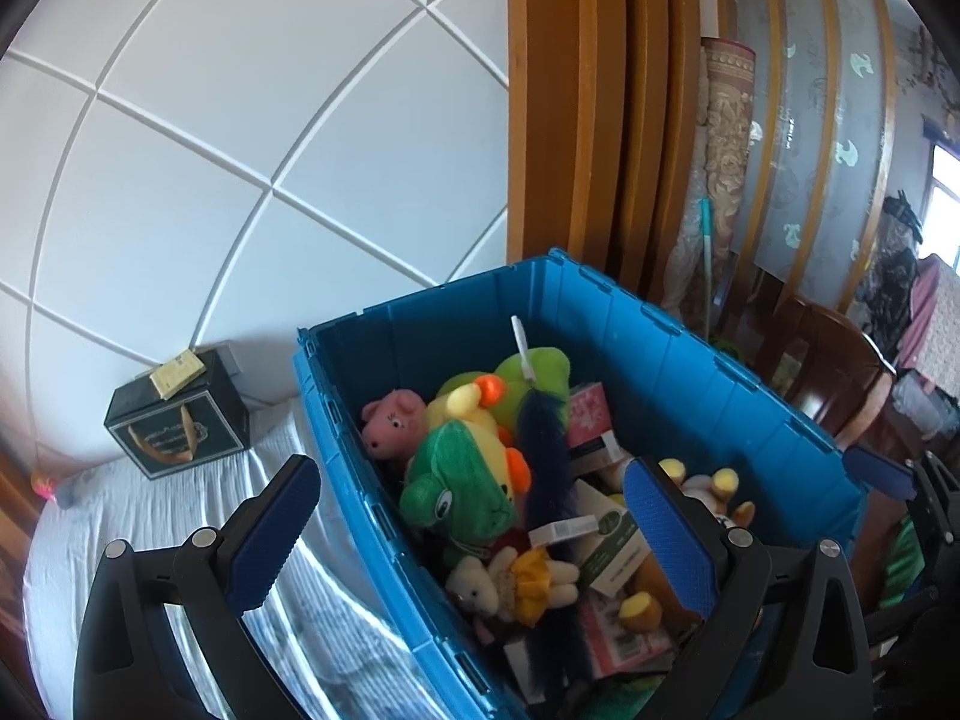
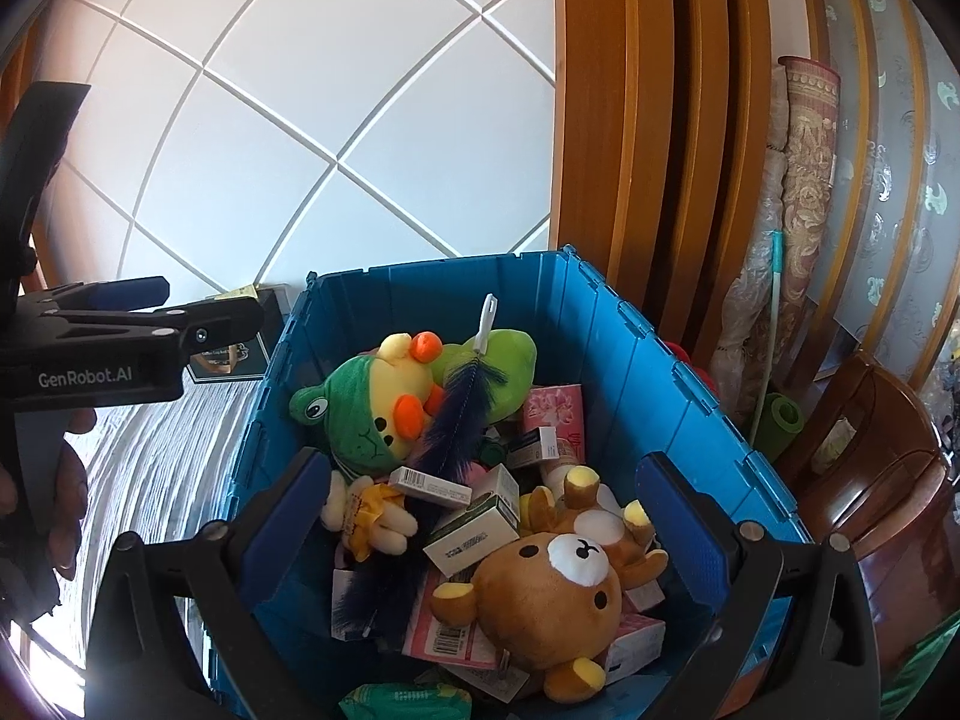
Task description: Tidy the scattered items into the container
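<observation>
Left claw [image 1: 474, 534]: hanging spread wide and empty at the bottom of its frame, straddling the bin's left wall; one finger outside it, one inside
Right claw [image 2: 483, 531]: gaping open too, carrying nothing, hovering low over the bin's contents
Blue bin [image 2: 654, 372]: sitting centre frame, filling up with toys and small boxes
Brown bear plush [image 2: 552, 594]: lying on top, lower centre, between the right claw's fingers
Feather duster [image 2: 444, 420]: leaning across the pile; white handle pointing up
Frog-hooded duck plush [image 1: 465, 480]: resting against the left wall
</observation>
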{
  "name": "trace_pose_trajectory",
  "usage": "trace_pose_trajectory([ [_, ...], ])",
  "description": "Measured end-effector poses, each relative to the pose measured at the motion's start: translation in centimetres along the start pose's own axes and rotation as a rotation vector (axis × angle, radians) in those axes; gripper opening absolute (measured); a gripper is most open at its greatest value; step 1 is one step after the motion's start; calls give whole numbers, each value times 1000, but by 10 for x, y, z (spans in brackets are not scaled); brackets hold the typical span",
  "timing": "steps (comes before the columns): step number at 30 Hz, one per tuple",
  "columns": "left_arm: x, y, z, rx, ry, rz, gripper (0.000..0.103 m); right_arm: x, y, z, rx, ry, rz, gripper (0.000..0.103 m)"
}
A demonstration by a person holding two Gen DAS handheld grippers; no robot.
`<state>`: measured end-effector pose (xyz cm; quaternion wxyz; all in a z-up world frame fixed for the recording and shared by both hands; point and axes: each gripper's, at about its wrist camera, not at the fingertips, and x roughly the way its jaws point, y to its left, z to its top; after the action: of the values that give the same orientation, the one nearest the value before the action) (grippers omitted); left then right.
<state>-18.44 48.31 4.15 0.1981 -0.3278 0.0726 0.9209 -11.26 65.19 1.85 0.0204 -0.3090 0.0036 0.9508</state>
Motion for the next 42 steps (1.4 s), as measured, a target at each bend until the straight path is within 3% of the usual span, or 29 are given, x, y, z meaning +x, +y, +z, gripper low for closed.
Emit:
trace_pose_trajectory([
  [8,-16,16,-9,-33,-9,-10,103,-6,26,1,-19,-3,20,103],
  [15,-50,73,-35,-138,-30,80,103,-11,76,6,-69,-22,84,103],
  [23,-112,146,-85,-231,-64,144,103,-33,173,-3,-126,-41,160,103],
  [28,-155,194,-125,-232,-46,238,103,-53,247,-17,-153,-31,188,103],
  [33,-195,250,-168,-294,-22,303,103,-75,314,-35,-200,-20,226,103],
  [42,-261,315,-239,-357,-13,372,103,-116,401,-70,-250,-19,266,103],
])
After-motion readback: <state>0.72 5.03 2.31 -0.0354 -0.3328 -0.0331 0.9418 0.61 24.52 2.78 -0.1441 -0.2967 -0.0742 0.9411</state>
